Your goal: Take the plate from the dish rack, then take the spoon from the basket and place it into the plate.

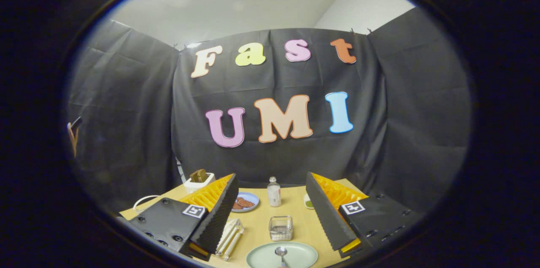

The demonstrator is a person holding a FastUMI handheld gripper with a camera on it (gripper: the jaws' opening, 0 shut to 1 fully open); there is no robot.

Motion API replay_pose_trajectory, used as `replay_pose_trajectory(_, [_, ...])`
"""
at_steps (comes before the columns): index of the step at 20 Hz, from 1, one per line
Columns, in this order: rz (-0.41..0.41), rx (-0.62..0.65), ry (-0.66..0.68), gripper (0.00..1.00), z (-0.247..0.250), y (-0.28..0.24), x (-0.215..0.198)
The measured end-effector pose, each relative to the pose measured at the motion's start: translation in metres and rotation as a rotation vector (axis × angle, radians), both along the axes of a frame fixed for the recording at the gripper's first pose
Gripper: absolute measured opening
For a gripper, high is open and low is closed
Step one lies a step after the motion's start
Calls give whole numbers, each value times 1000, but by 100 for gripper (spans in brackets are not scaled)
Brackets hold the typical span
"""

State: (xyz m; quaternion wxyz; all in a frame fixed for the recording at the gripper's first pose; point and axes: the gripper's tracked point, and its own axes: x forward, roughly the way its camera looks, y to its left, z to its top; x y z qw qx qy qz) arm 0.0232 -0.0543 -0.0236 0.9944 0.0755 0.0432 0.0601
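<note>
A pale green plate (295, 255) lies flat on the wooden table (257, 221), between and just below my fingers. A metal spoon (281, 252) rests in it, bowl toward the basket. The small clear wire basket (281, 227) stands just beyond the plate. A white dish rack (230, 237) sits left of the plate, beside my left finger. My gripper (272, 213) is open, its fingers spread wide above the table with nothing between them.
A clear bottle (274, 192) stands mid-table behind the basket. A blue plate with brown food (245, 202) lies to its left, a white toaster with bread (199, 180) at the back left, a small green item (309, 203) at the right.
</note>
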Motion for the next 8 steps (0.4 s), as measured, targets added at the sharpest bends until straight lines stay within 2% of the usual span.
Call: replay_pose_trajectory(8, [9,-3,-13,100,6,13,4])
